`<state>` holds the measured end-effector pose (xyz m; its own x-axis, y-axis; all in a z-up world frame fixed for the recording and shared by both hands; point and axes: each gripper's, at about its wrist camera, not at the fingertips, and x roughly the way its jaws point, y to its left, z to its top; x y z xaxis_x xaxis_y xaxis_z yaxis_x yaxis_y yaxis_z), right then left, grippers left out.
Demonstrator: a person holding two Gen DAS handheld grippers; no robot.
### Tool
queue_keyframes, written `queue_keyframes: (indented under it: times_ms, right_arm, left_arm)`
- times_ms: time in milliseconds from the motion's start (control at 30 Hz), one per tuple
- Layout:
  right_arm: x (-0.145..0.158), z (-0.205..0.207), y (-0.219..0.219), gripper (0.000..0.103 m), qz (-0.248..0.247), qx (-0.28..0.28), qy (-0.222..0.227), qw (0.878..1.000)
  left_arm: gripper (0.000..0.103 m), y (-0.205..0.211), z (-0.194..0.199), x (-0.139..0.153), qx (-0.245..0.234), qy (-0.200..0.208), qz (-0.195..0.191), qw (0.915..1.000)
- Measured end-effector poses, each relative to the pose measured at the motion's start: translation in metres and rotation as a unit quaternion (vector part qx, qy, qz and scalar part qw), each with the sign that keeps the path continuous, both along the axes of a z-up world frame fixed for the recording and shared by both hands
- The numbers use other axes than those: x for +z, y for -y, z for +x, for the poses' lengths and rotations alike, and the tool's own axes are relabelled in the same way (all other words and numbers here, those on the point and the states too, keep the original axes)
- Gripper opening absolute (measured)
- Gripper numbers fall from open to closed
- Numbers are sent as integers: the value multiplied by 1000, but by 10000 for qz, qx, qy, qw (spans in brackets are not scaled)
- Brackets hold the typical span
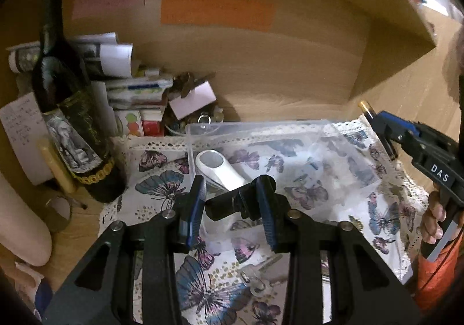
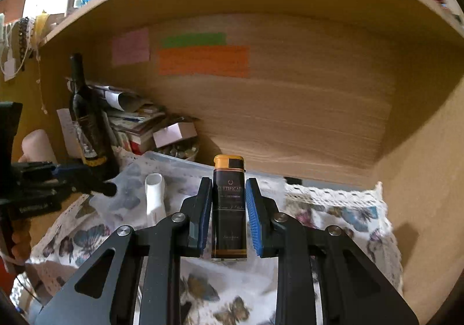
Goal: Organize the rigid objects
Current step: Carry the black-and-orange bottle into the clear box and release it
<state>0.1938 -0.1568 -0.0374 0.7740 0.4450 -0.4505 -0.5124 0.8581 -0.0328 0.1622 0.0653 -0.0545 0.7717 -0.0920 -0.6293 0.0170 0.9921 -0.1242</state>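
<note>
My left gripper (image 1: pixel 232 194) is shut on a small black cylindrical object (image 1: pixel 229 204), held just above a clear plastic box (image 1: pixel 203 129) that stands on the butterfly cloth (image 1: pixel 162 180). A white magnifier-shaped piece (image 1: pixel 219 168) lies inside the box. My right gripper (image 2: pixel 227 209) is shut on a black and gold lighter (image 2: pixel 229 206), held upright above the box. The right gripper also shows at the right edge of the left wrist view (image 1: pixel 406 136). The left gripper shows at the left of the right wrist view (image 2: pixel 87 180).
A dark wine bottle (image 1: pixel 69 110) stands at the left, with stacked papers and booklets (image 1: pixel 130 93) and a dish of small items (image 1: pixel 185 122) behind. The wooden shelf back wall (image 1: pixel 261 63) carries coloured sticky notes (image 1: pixel 217 8). Keys (image 1: pixel 258 281) lie on the cloth.
</note>
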Motion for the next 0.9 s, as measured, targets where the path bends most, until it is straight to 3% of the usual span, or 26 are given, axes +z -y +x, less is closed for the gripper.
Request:
queue_keyframes:
  times_ms: [467,800,900]
  right_arm:
    - [-53,53,-62,21,-703,466,-818,9931]
    - [-72,61,-70,21,-860,516,-1231,9873]
    - [-69,59,-68,27,-813,475,-1219,9881]
  left_arm:
    - [36,6,41,-36,-378,-505,-23,9980]
    - [36,4,41,-36,-317,-487,-29,9983]
    - [36,3,37,-33,-276,-482,-37,9984]
